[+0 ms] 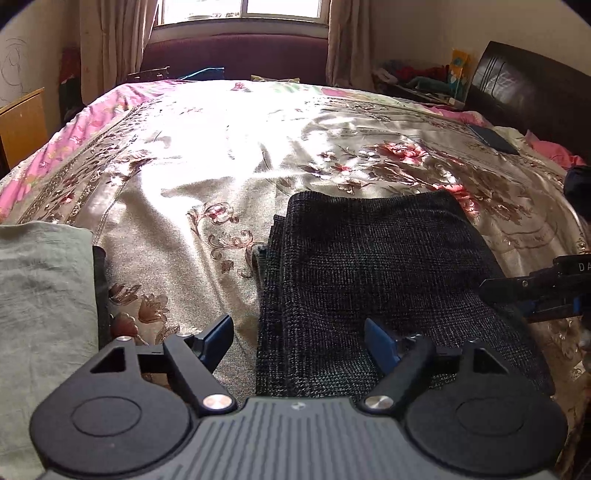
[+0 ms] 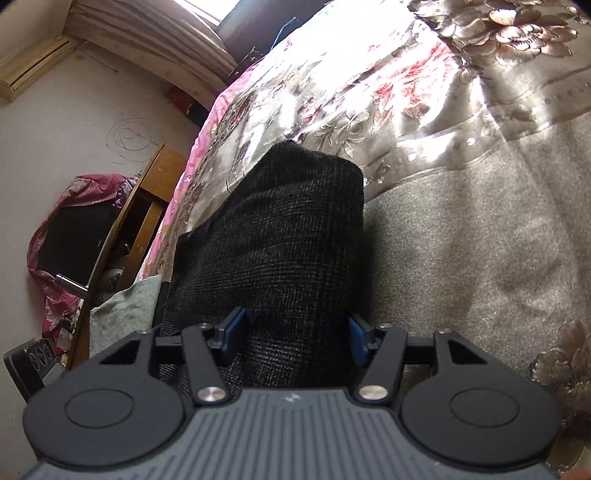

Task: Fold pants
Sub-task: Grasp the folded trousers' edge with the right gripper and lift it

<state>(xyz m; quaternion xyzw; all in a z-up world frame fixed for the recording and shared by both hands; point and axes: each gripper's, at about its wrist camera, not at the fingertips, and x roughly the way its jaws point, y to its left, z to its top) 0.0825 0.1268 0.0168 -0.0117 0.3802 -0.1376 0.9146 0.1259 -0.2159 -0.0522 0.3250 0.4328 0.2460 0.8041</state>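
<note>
Pants [image 1: 388,280] lie folded at the lower right on the bed [image 1: 221,155] — both the left hand-held gripper [image 1: 299,332] and right hand-held gripper [image 2: 295,332] are open, holding nothing. A bump could mess the fold.

Daylight pours through the window [image 1: 240,9], blowing out the glossy bedspread [image 1: 221,140] with glare. Near foreground sits in soft shadow; fisheye bending curves both views' edges, corners vignetted.

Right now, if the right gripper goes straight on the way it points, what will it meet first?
Most likely the folded dark pants: they lie directly ahead of the right gripper, already between its open fingers. Whether anything touches is unclear.
</note>
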